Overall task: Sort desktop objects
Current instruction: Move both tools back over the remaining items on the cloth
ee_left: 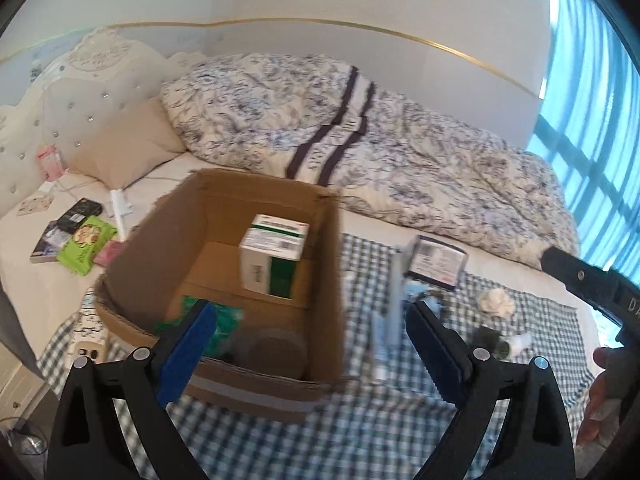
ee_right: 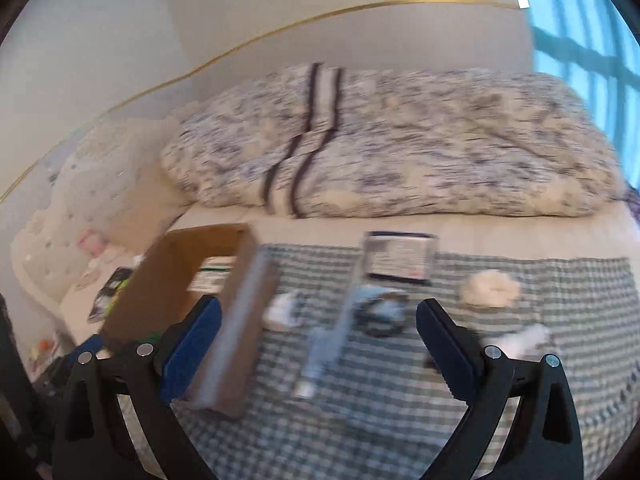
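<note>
A cardboard box [ee_left: 224,276] is sitting at the left edge of a checked cloth [ee_left: 360,412] on a bed, holding a green-and-white carton [ee_left: 274,254]. The left gripper [ee_left: 308,344] is hovering wide and empty over the box's near rim. To the right, a blurred tube [ee_right: 324,344], dark box [ee_right: 400,258] and crumpled tissue [ee_right: 490,288] are lying mid-cloth, the right gripper [ee_right: 320,344] spreading wide, empty, above them.
</note>
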The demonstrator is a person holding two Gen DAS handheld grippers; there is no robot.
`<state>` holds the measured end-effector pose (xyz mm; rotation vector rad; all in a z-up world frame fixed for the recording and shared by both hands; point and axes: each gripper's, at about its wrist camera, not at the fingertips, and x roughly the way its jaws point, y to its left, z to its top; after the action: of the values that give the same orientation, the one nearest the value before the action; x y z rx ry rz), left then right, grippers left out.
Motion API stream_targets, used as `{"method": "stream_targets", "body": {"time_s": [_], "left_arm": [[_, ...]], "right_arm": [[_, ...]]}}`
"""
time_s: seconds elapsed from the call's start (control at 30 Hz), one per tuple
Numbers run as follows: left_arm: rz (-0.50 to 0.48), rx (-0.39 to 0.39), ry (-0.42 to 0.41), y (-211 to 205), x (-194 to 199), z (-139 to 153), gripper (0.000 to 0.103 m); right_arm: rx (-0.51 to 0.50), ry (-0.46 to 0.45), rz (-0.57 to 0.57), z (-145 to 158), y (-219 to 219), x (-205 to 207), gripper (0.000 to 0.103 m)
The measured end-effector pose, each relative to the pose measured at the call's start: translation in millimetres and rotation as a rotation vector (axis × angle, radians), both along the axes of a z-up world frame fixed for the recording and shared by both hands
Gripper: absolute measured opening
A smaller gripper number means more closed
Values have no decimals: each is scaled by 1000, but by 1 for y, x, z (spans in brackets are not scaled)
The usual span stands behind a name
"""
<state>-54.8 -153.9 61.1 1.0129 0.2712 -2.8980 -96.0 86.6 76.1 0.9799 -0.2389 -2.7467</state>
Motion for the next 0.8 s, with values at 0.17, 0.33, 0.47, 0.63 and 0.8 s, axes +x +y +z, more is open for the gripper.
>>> {"method": "stream_targets", "body": {"time_s": [0.17, 0.33, 0.47, 0.63, 0.8], "left_arm": [[-52, -3, 24, 41, -1, -2, 103], [-106, -3, 1, 80, -3, -24, 103], [-175, 13, -18, 109, -7, -51, 103], [-166, 13, -47, 125, -19, -85, 103], [-143, 19, -63, 127, -37, -115, 103]], "right_arm": [[51, -8, -50, -6, 51, 15, 98], [75, -16, -96, -24, 92, 25, 98], [54, -59, -128, -49, 124, 28, 98], [87, -112, -133, -88, 137, 27, 98], [185, -139, -115, -124, 126, 22, 97]]}}
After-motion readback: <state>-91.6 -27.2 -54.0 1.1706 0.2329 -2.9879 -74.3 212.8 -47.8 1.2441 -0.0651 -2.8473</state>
